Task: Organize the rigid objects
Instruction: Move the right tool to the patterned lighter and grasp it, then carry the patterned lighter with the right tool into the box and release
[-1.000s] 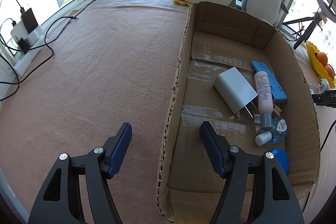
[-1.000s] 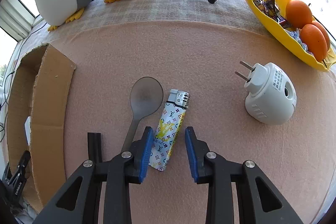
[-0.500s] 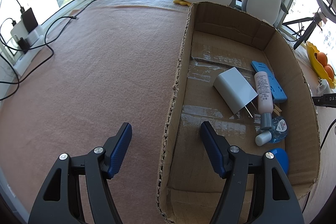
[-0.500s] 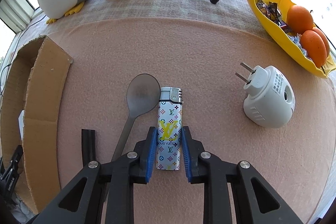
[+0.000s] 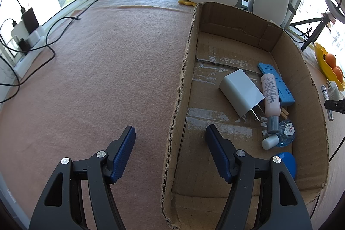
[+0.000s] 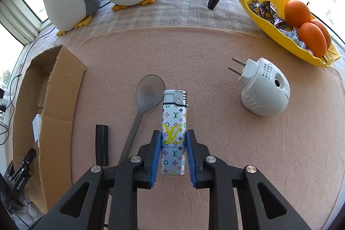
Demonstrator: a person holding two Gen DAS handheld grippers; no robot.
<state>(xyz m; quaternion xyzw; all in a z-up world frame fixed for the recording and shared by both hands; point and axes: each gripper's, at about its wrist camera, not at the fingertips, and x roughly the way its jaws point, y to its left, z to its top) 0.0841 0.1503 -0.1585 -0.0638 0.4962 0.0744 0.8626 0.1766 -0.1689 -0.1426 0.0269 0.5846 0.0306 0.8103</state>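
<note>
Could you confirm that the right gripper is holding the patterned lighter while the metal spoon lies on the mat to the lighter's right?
Not quite: in the right wrist view the right gripper does hold the lighter, but the spoon lies on the mat to the lighter's left, not its right.

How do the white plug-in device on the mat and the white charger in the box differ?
The round plug-in device is domed, with a printed label and a hole; the white charger is a plain flat-sided block. The device lies on the pink mat; the charger lies inside the cardboard box among other items. Both are white with two flat prongs.
</note>
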